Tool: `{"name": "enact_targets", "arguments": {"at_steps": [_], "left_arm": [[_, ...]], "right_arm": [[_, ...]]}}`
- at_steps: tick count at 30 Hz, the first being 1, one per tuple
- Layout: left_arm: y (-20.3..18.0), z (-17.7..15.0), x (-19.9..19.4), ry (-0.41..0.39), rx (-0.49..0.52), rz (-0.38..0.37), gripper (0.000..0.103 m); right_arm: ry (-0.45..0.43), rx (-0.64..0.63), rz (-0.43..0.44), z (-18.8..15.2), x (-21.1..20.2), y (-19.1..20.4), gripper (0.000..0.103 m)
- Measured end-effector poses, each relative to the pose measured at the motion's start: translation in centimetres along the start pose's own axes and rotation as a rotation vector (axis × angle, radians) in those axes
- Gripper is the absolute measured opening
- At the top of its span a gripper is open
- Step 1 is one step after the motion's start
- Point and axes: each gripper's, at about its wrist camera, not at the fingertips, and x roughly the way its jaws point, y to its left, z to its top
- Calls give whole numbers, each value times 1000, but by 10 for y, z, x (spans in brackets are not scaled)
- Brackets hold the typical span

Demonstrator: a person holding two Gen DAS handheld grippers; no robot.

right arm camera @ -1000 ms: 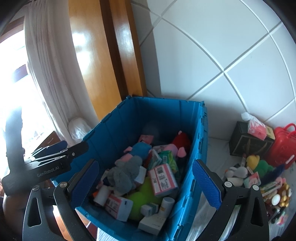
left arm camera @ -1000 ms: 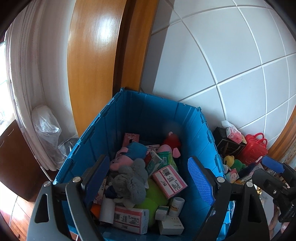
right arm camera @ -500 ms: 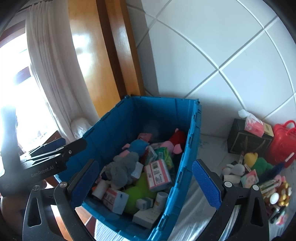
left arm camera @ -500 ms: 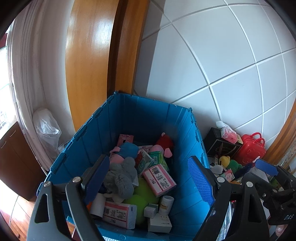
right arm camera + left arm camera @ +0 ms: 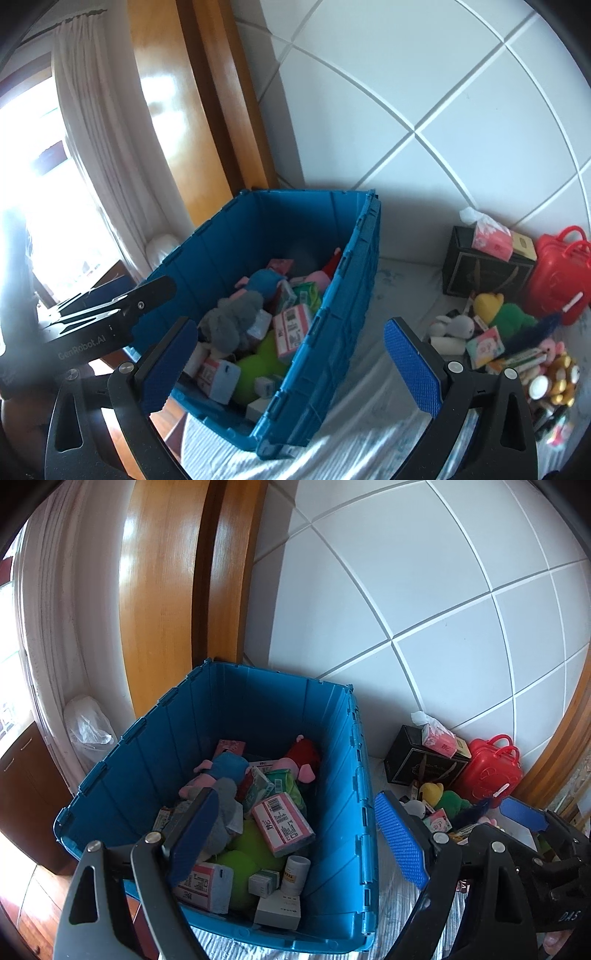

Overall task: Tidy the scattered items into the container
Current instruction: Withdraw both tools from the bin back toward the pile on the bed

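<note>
A blue plastic crate (image 5: 352, 760) (image 5: 354, 266) stands on a pale cloth and holds a grey plush (image 5: 232, 321), pink boxes (image 5: 282, 823), green balls and small cartons. My left gripper (image 5: 295, 834) is open and empty above the crate's near side. My right gripper (image 5: 291, 362) is open and empty, over the crate's right wall. Scattered items lie to the crate's right: a yellow and green plush (image 5: 498, 310), a white rabbit plush (image 5: 452, 326), a small pink card (image 5: 485, 345) and a bear toy (image 5: 561, 376).
A black box (image 5: 480, 269) with a pink tissue pack (image 5: 493, 238) and a red toy case (image 5: 561, 273) stand against the white tiled wall. A wooden door frame and a curtain are at the left. A plastic bag (image 5: 86, 723) sits behind the crate.
Both grippers have pulled back and shifted right; the crate now sits further left and lower in both views, and more of the scattered pile shows. Both stay open.
</note>
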Motion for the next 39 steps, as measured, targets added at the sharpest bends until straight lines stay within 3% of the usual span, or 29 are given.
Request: {"name": "enact_targets", "arguments": {"at_steps": [30,39], "left_arm": [[-157,-58,20,94,98,-48,87],[-211,-110,62,226,205,-74,87]], "right_arm": [[7,114,-84,-68,-73,-145,102],[58,190,-159,-131,-82,-208,102]]}}
